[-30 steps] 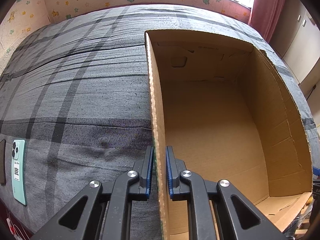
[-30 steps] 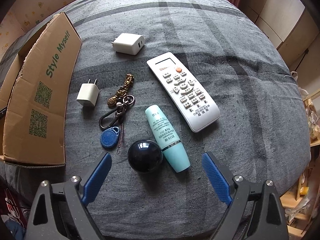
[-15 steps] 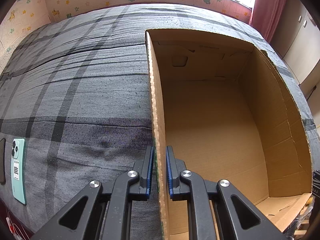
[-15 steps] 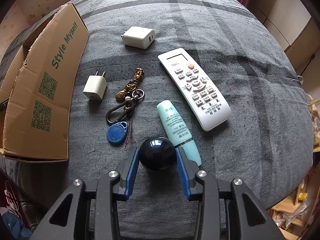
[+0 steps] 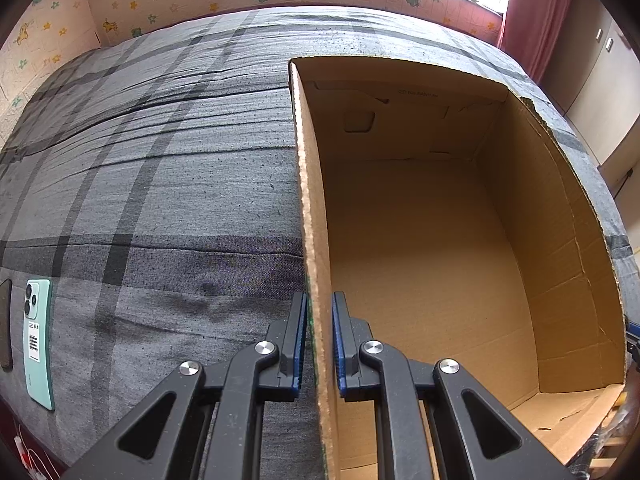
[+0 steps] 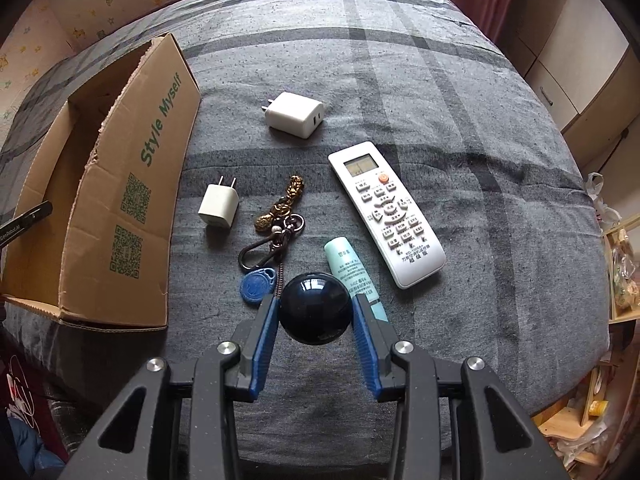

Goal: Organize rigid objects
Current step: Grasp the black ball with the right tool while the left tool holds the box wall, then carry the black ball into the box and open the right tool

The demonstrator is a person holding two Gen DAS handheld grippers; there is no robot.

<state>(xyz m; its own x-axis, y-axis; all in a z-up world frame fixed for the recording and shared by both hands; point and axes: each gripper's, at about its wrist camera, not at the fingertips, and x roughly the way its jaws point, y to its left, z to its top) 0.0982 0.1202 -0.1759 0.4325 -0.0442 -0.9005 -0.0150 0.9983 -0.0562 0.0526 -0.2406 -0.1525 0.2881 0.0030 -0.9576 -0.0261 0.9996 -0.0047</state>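
One open brown cardboard box [image 5: 420,240], nothing inside; left gripper [image 5: 319,340] clamped on its left wall. Right gripper [image 6: 315,320] clamped on glossy dark-blue ball [image 6: 315,308], just right of box, above grey plaid bedspread [image 6: 440,80].

A home bedroom, grey plaid-sheeted bed [image 5: 160,184] filling the frame, cartoon star-and-animal wallpaper [image 5: 120,12] upper left, dark pink curtain [image 5: 532,12] upper right.

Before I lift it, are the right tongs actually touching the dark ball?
Touching. The right wrist view shows both blue pads of the right tongs pressed against the sides of the dark ball, with no gap.
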